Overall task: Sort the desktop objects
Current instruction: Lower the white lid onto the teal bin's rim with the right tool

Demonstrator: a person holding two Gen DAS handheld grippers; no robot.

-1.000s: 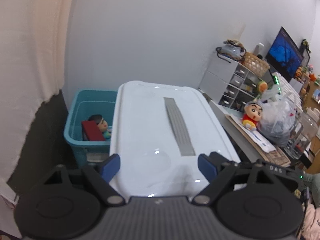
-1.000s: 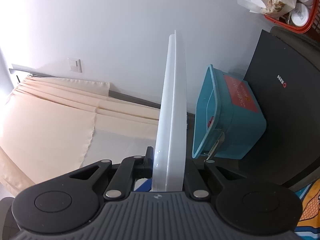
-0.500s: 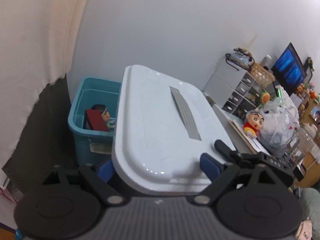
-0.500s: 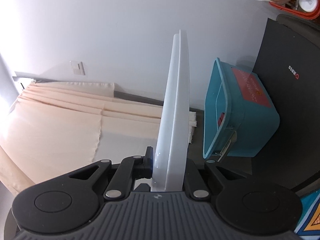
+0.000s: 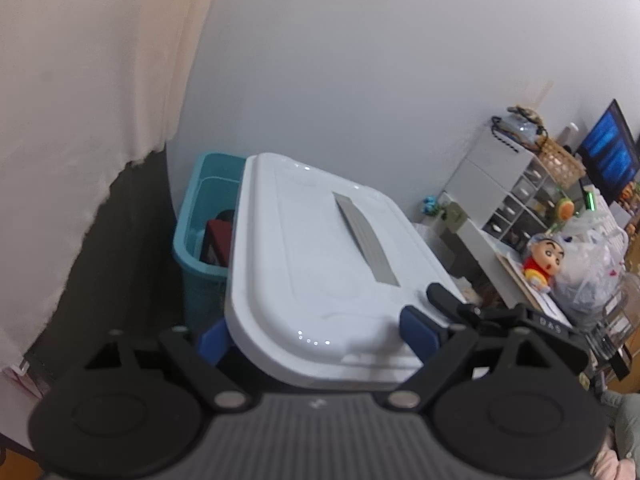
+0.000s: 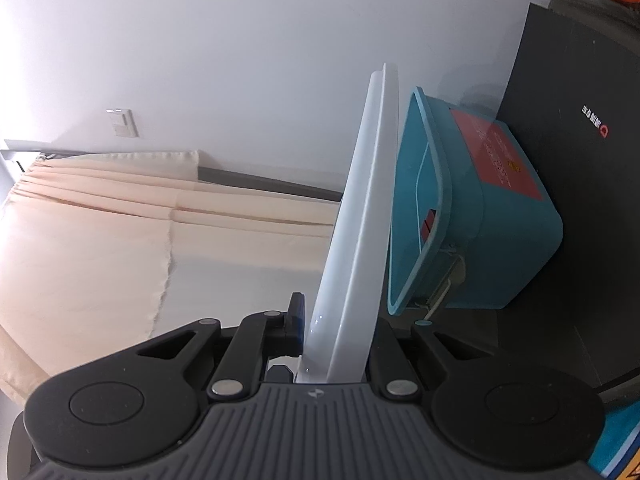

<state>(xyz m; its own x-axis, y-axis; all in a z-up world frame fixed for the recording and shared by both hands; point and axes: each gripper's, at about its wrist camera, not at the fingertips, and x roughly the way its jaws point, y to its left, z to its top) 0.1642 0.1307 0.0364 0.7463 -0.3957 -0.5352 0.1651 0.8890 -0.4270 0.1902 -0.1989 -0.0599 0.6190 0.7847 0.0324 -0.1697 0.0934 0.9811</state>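
A white lid (image 5: 320,256) with a grey strip hangs level and covers most of the teal bin (image 5: 204,216). Only the bin's left part shows, with a dark red thing (image 5: 218,236) inside. My left gripper (image 5: 316,336) stands open, its blue pads (image 5: 418,328) on either side of the lid's near end, the left one partly under the rim. In the right wrist view the lid (image 6: 360,220) is edge-on, and my right gripper (image 6: 340,336) is shut on its rim. Just beyond it is the bin (image 6: 480,232), with a red label, on a black mat (image 6: 580,160).
A cream curtain (image 5: 80,120) hangs at the left and a plain wall (image 5: 360,80) rises behind the bin. To the right are a drawer unit (image 5: 516,196), a wicker basket (image 5: 560,160), a cartoon figure (image 5: 544,260), a plastic bag (image 5: 588,272) and a monitor (image 5: 608,152).
The lid has moved left over the bin and a little lower, now covering most of its opening and hiding the doll inside. My right gripper stays shut on the lid.
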